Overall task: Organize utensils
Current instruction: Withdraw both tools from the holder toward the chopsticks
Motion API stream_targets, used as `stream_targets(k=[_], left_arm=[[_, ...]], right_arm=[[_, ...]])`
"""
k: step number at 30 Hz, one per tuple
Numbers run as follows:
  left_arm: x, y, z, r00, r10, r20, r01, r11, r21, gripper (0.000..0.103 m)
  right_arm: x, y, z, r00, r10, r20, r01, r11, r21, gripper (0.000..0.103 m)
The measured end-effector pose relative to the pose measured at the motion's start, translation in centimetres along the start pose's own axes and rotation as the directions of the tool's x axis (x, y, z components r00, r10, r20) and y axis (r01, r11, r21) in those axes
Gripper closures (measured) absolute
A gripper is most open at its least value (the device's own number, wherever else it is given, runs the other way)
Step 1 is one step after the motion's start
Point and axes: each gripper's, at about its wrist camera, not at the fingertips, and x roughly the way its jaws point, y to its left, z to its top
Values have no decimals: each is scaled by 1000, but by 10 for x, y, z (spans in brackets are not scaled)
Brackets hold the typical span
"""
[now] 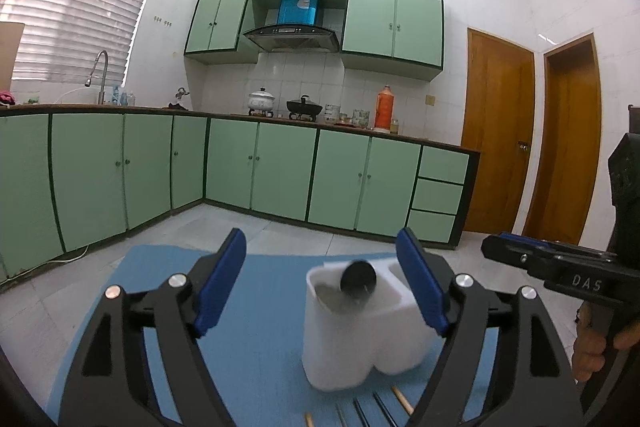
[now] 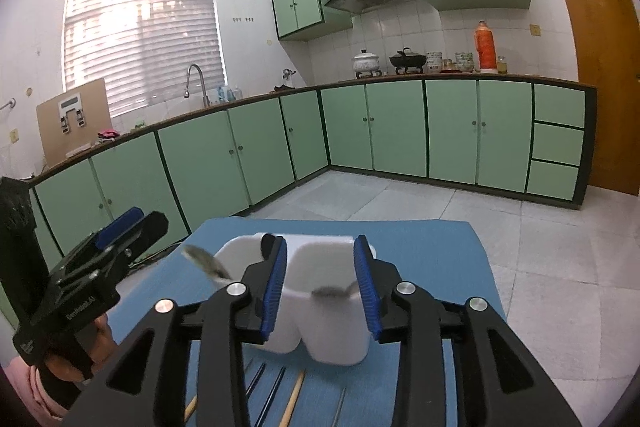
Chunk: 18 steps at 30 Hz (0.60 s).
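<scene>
A white two-compartment utensil holder (image 1: 360, 339) (image 2: 320, 331) stands on a blue mat (image 1: 272, 291) (image 2: 432, 251). A blurred dark spoon (image 1: 358, 279) (image 2: 206, 262) leans out of its left compartment. A second blurred utensil (image 2: 332, 291) lies at the rim of the right compartment, between my right gripper's pads but not pressed by them. My left gripper (image 1: 322, 233) is open just in front of the holder, with nothing in it. My right gripper (image 2: 320, 241) (image 1: 504, 245) stands with jaws apart over the right compartment. The left gripper (image 2: 136, 223) shows at the left edge of the right wrist view.
Several chopsticks lie on the mat in front of the holder, wooden ones (image 1: 402, 399) (image 2: 294, 399) and dark ones (image 1: 380, 409) (image 2: 276, 387). Green floor cabinets (image 1: 280, 171) line the far walls, with grey tiled floor (image 2: 540, 247) around the mat. A person's hand (image 1: 588, 351) holds the right gripper's handle.
</scene>
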Motion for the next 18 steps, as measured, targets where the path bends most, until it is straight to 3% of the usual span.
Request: stream_targets(k=[6,18], left_arm=[[-33,-11,-10,999,4,-37,-4,1000,0,18],[-98,-14,-38,996,52,-75,-53,999,-14,7]], right_arm=[[-29,4,-17,1000,-26,13,26,1000,3,59],[-79,14,-67,993,-115,25,114,993,7,14]])
